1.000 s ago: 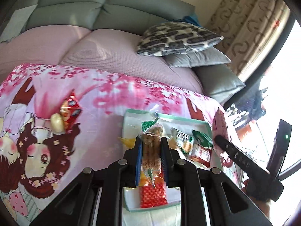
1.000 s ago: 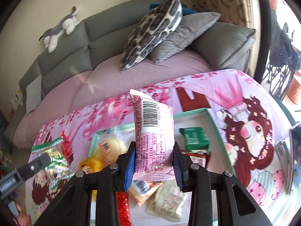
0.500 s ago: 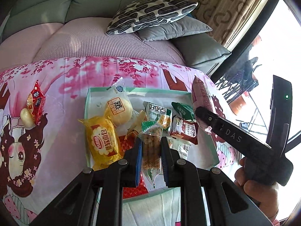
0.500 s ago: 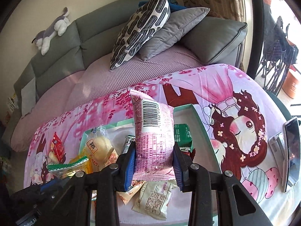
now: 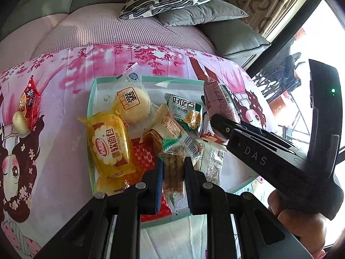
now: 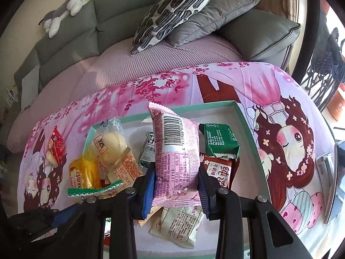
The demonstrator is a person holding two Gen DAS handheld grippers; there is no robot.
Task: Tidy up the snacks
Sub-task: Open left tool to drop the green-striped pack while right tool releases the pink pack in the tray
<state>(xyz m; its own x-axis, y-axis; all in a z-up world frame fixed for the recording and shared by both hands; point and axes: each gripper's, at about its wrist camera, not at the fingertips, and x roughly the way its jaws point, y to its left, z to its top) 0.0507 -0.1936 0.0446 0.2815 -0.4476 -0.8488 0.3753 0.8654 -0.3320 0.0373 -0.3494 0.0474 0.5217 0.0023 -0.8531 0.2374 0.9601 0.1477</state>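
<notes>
The left gripper was clamped narrowly on a slim, clear crinkly packet of brown biscuit sticks with a green serrated end, over the near edge of the shallow mint-rimmed tray. The right gripper pinched a puffy, glossy pink pouch, barcode upward, above the tray's middle. Inside lay a plump yellow bread pack, a round wrapped bun and a blocky green packet. A red sachet rested far left on the smooth printed cloth.

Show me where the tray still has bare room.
Free: the far strip of the mint-rimmed tray, behind the green packet, and its right side. Crowded: the near left, around the yellow bread packet and round bun.
</notes>
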